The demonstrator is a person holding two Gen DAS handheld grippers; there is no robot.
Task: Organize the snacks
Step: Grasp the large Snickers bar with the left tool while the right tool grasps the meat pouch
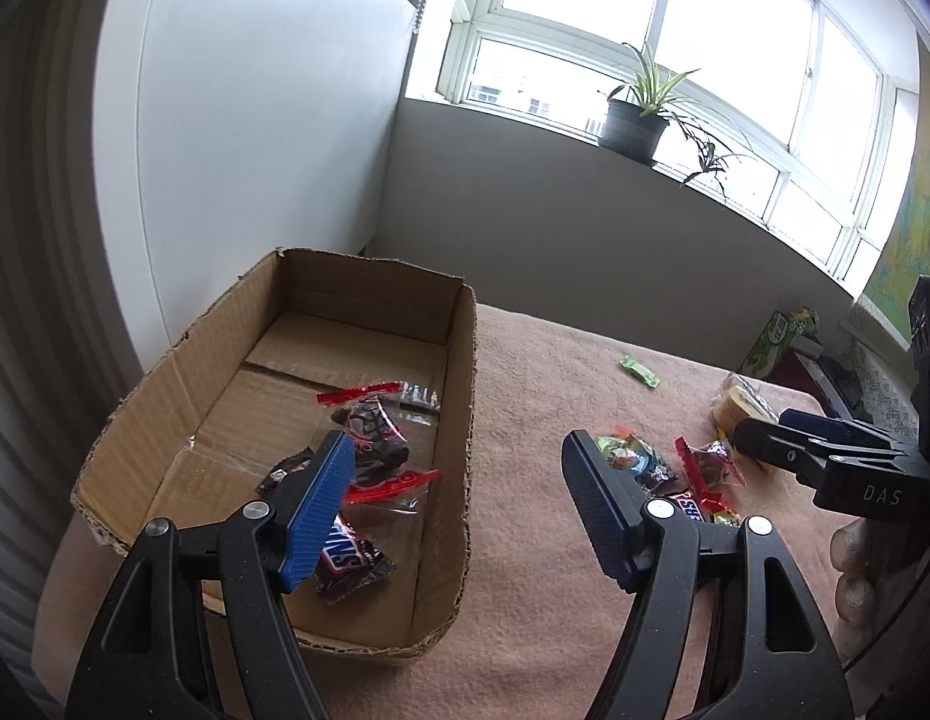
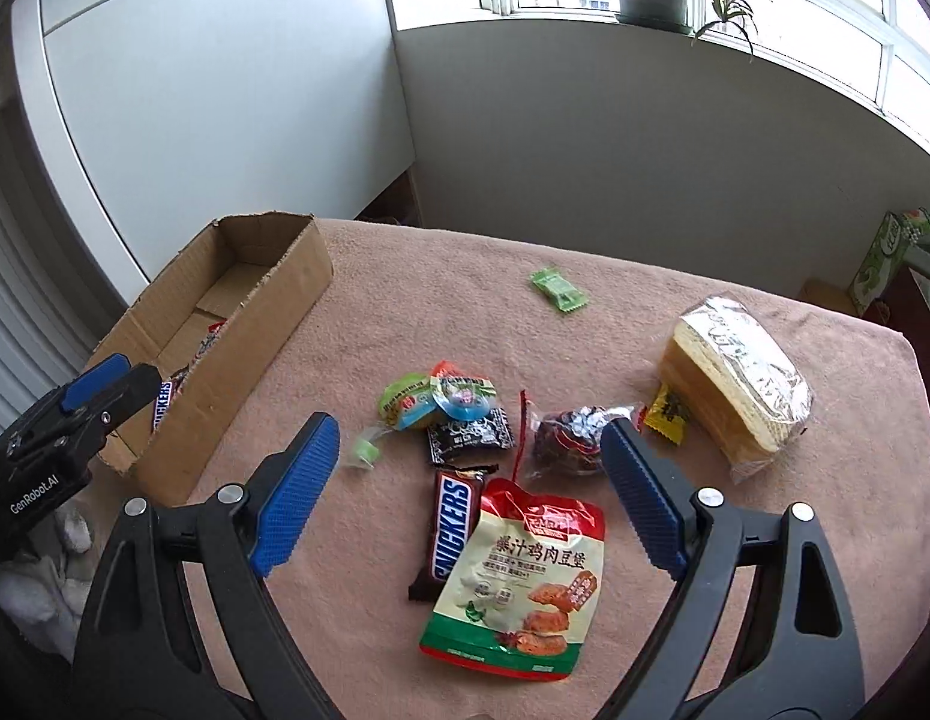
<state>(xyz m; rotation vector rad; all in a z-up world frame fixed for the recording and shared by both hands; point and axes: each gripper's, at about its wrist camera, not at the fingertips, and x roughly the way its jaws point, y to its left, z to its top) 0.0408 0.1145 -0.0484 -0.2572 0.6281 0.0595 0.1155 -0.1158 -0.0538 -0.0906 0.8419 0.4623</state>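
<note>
Right wrist: claw (image 2: 468,450) gapes above Snickers bar (image 2: 452,531).

Snickers bar (image 1: 350,564) in cardboard box (image 1: 459,420): label partly covered by left gripper (image 1: 459,474) finger in left wrist view. Second Snickers bar (image 1: 688,509) on counter (image 1: 525,372): mostly hidden behind the other finger (only a few letters legible). Wafer pack (image 1: 738,405): partly blocked by right gripper (image 1: 765,438), whose jaw state cannot be told here. Green carton (image 2: 885,258): cut off near right edge in right wrist view, print too small to read. Box contents there: mostly hidden behind near wall. Dark-wrapped sweet (image 2: 570,438): partly covered by a right gripper (image 2: 471,456) finger.
</note>
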